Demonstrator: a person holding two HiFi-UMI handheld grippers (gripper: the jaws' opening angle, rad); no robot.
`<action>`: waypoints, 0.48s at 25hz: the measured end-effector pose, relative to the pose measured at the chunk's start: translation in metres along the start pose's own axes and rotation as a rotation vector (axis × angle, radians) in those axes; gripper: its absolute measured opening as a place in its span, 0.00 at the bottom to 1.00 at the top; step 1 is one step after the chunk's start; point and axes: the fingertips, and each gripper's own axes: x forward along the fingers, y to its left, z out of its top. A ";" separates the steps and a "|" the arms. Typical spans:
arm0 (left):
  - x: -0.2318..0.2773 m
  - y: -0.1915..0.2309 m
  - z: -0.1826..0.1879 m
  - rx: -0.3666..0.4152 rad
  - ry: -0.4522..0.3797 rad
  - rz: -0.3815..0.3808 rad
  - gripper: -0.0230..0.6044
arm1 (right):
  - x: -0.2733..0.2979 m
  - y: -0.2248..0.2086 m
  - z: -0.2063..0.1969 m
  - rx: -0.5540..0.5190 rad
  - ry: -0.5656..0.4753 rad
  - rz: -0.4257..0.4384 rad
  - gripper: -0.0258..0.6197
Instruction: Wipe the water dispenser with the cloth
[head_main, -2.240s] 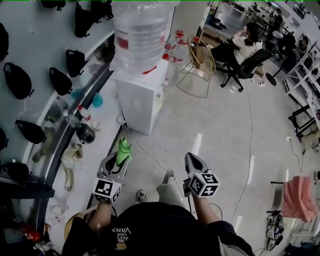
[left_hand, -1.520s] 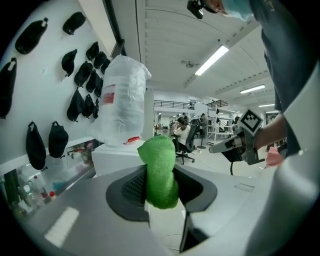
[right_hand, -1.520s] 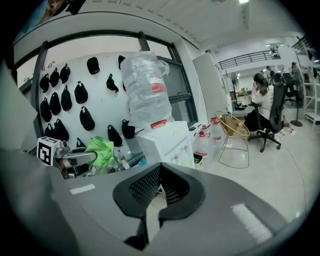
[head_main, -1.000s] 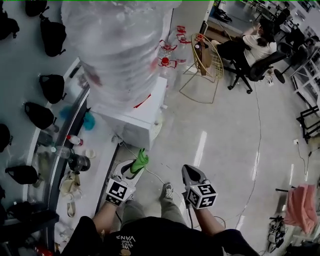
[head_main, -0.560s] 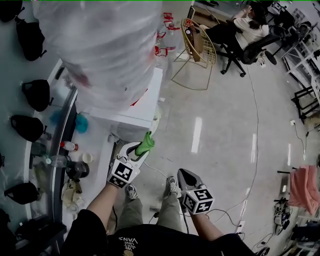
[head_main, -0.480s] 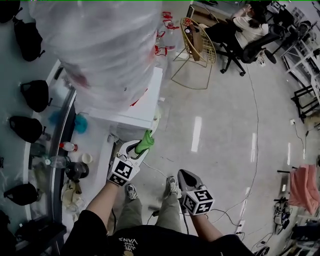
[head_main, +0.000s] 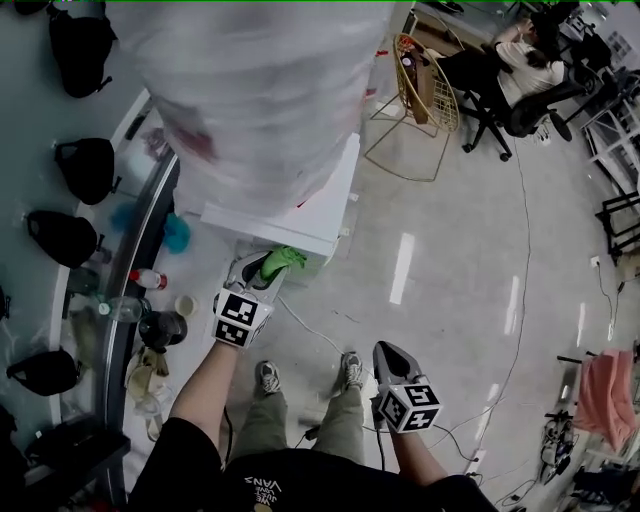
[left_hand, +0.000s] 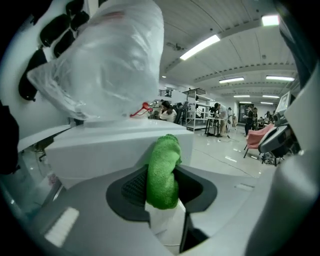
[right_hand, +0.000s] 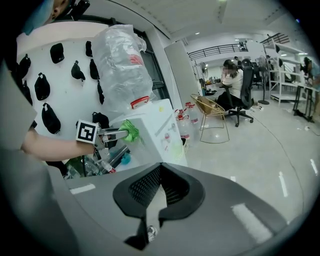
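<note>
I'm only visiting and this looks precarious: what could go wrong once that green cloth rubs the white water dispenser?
The left gripper pinches only a bunched part of the cloth, so rubbing might pull it free. The big bottle stands on top of the water dispenser; a hard push may rock it. A cable crosses the floor near the person's feet, a possible trip.

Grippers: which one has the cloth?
The left gripper, shut on the green cloth beside the water dispenser. The right gripper is shut on nothing, low and away from it.
</note>
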 end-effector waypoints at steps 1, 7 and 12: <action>-0.004 0.010 -0.002 -0.006 0.002 0.019 0.25 | 0.001 0.002 0.001 0.000 -0.002 0.000 0.05; -0.033 0.084 -0.019 -0.054 0.017 0.162 0.25 | 0.010 0.023 0.002 0.007 -0.011 0.014 0.05; -0.063 0.147 -0.025 -0.136 0.016 0.279 0.25 | 0.015 0.042 -0.003 0.003 -0.007 0.039 0.05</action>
